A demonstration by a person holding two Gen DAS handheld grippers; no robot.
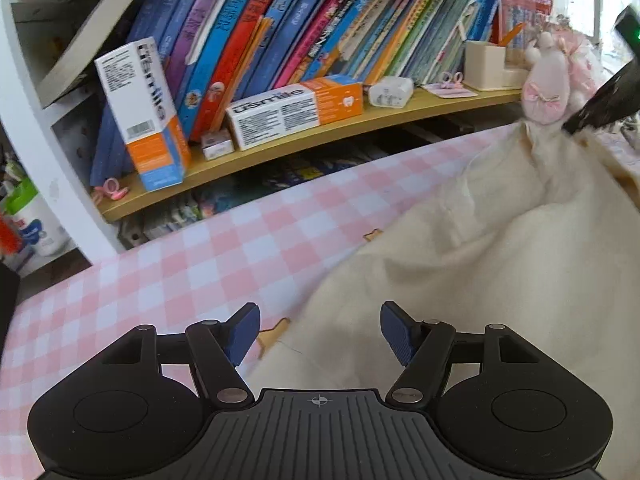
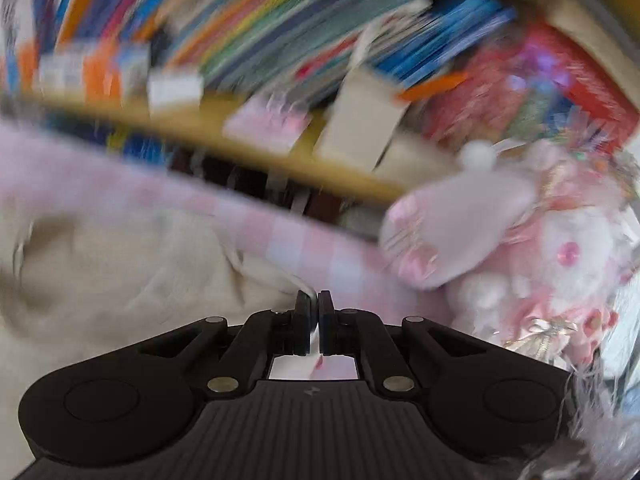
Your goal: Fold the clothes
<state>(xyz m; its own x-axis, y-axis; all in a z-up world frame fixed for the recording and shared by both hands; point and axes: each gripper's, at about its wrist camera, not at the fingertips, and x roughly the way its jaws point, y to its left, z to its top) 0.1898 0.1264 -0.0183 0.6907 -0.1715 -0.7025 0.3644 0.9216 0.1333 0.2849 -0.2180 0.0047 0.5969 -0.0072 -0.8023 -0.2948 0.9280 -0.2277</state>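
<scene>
We are working over a counter [image 1: 208,256] covered in a pink-and-white checked cloth, with a wooden bookshelf [image 1: 320,136] running behind it, packed with leaning books [image 1: 256,32]. We are counting two toothpaste boxes [image 1: 298,110], one standing and one lying, one cream pen holder [image 1: 486,64] and one pink plush toy [image 1: 546,88]. One cream garment [image 1: 500,272] is lying bunched on the counter's right side. Our left gripper [image 1: 318,334] is hovering with fingers spread wide, holding nothing. Our right gripper [image 2: 315,320] is pinching the garment's edge, fingers nearly closed; that view is blurring.
</scene>
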